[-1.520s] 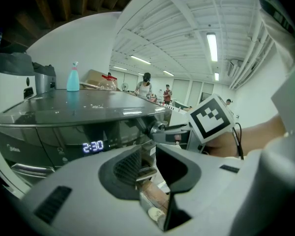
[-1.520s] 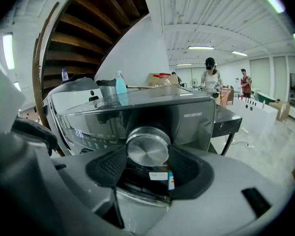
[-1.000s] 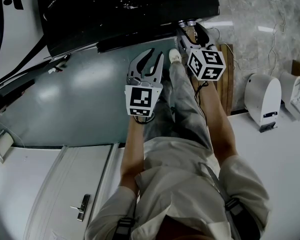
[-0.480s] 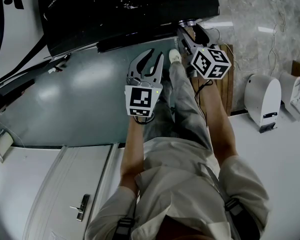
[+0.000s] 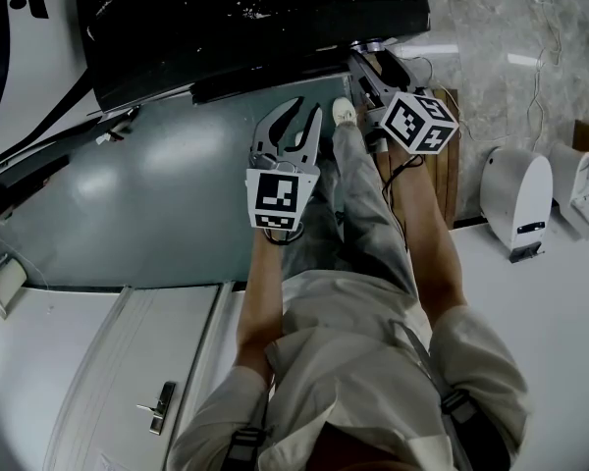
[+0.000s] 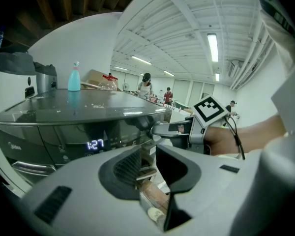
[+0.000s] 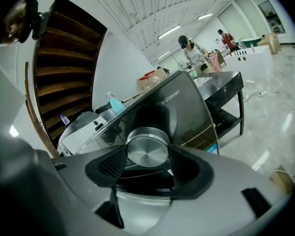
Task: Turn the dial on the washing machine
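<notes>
The dark washing machine [image 5: 255, 18] fills the top of the head view, its lit display [image 6: 95, 144] showing in the left gripper view. Its round silver dial [image 7: 147, 150] sits between the jaws of my right gripper [image 7: 147, 155], which press on its rim from both sides. In the head view my right gripper [image 5: 365, 52] reaches the machine's front right corner, its marker cube [image 5: 419, 121] tilted. My left gripper [image 5: 304, 106] hangs in front of the machine, left of the right one, open with nothing between its fingers [image 6: 125, 163].
A blue spray bottle [image 6: 74, 77] and a box stand on the machine's top. A white appliance [image 5: 517, 199] sits at the right on the floor, and a white door with a handle [image 5: 157, 405] lies at the lower left. A wooden staircase [image 7: 64, 82] rises behind.
My right gripper has rolled clockwise on the dial; its marker cube has tipped over to the right. The left gripper has kept still.
</notes>
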